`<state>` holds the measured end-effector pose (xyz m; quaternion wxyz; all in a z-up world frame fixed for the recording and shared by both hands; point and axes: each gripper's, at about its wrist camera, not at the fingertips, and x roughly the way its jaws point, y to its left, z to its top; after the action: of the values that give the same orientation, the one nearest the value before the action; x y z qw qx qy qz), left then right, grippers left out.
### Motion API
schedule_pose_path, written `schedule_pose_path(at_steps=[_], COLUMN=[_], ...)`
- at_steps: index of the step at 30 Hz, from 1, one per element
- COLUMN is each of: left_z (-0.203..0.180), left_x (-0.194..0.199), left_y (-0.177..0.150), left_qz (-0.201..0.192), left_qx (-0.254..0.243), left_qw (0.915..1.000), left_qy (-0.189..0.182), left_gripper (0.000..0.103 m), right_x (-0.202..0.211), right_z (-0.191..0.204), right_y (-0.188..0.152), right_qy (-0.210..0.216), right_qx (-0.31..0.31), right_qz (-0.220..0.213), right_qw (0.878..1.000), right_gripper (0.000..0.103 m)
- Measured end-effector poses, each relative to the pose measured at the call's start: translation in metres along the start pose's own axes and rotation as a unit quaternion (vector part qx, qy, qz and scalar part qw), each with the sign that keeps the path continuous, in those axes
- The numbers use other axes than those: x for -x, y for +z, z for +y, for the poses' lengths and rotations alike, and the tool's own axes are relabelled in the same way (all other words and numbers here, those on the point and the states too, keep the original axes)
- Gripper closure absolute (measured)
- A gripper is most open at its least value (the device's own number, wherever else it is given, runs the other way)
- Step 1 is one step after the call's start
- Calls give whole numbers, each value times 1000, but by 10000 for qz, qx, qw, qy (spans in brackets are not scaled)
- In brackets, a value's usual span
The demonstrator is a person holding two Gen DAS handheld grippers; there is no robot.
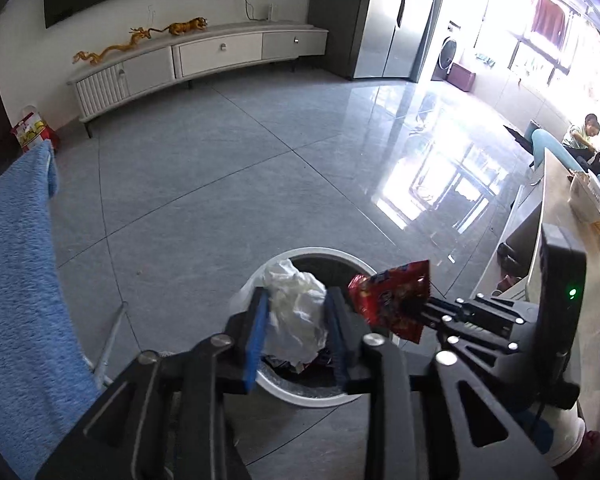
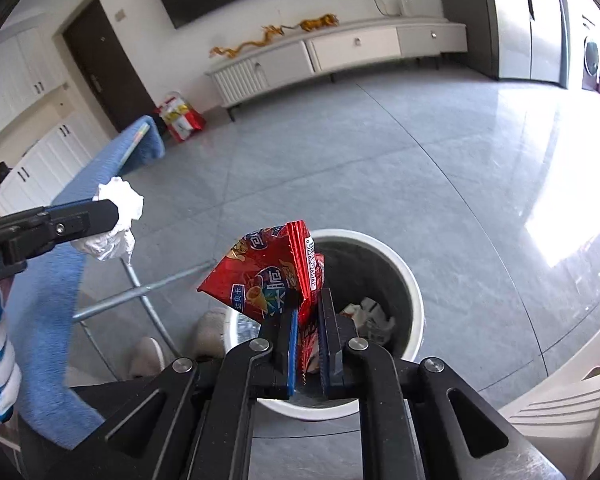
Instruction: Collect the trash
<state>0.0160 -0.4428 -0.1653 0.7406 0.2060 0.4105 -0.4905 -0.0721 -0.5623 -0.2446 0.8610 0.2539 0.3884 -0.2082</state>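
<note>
Trash bin (image 1: 316, 394) waiting on the floor under both grippers: left gripper (image 1: 296, 320) clamping crumpled white paper (image 1: 296, 312), right gripper (image 2: 308, 336) pinching a red snack wrapper (image 2: 268, 276), each hanging over the opening, seemingly for dropping straight in.

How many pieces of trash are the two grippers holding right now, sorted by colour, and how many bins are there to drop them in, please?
White crumpled paper, held by the left gripper: 1
Red snack wrapper, held by the right gripper: 1
White trash bin, already holding some scraps: 1
Total: 3 things, 2 of them trash in hand
</note>
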Motion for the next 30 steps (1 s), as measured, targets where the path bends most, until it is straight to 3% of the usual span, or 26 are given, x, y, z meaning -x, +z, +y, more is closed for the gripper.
schedule_pose_path(at_steps=[4,6,12,19,22,24,26,30], left_z=[2,6,20,51,69,82,98,122], left_x=[-4,-2,14,70,104,129,159,204], left_y=[0,-2,-6,-25,-39,-49,-61,-78], left_qz=[-29,-65,-186,-640,-890,-1074,-1293,-1557], left_qx=[22,38,192,456,610,734,896,1167], left_qw=[10000,9999,9996,9937,9869,9809,9721,9554], left_qy=[-74,-72,107,797,1198,1444,1742,2221], left_gripper=[59,54,54,54,54,48,42,41], right_x=[-13,-16,-7,22,36,48,58,80], right_z=[-3,-3,5,55,88,118,147,210], right_y=[-6,-9,-12,0,8,13,16,16], right_qy=[-140,-146,-210,-116,45,202,365,707], right_qx=[22,-4,79,549,833,1103,1358,1873], right_qz=[118,161,120,-242,-454,-634,-773,-1046], right_qw=[9998,9998,9997,9981,9955,9917,9870,9742], right_gripper=[68,68,65,60,52,49,46,38])
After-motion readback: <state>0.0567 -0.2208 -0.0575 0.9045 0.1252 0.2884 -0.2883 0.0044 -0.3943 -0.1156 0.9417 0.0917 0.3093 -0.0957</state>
